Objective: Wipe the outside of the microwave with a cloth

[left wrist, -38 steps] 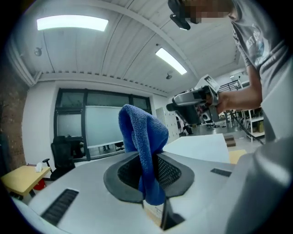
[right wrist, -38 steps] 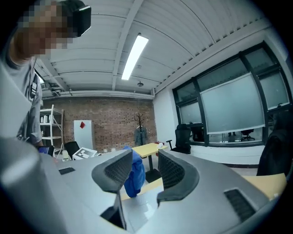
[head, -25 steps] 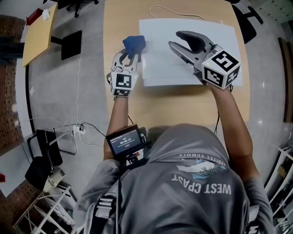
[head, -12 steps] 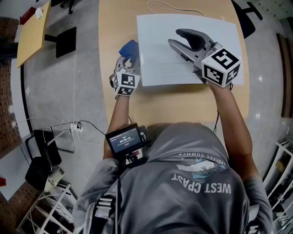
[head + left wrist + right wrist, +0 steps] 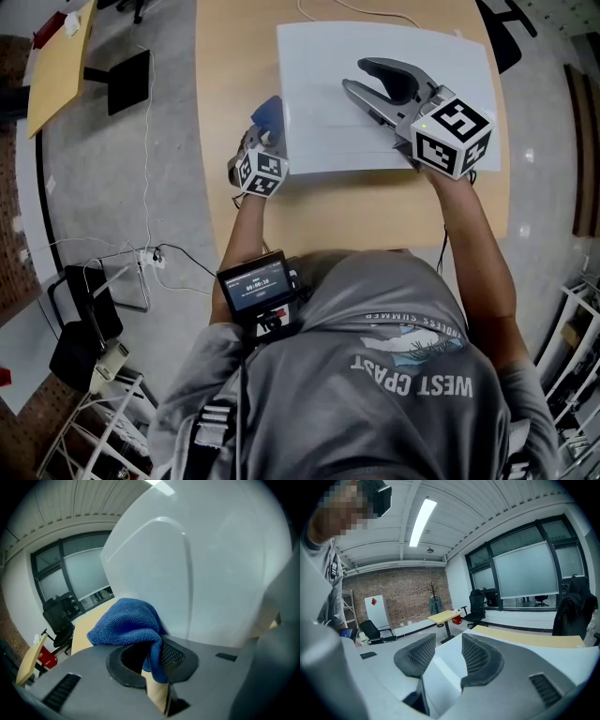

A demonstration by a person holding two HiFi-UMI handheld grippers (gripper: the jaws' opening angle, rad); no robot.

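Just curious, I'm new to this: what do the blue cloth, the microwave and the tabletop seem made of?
Blue cloth: looks like microfibre, with a nubby knitted texture and soft folds. Microwave: smooth white casing with a faint sheen, painted metal or plastic; I can't tell which. Tabletop: pale wood-look surface, matte, perhaps laminate.

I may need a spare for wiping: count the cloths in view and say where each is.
1. The blue cloth is pinched in the left gripper's shut jaws, beside the microwave's white wall. No other shows, though one could lie hidden behind the microwave.
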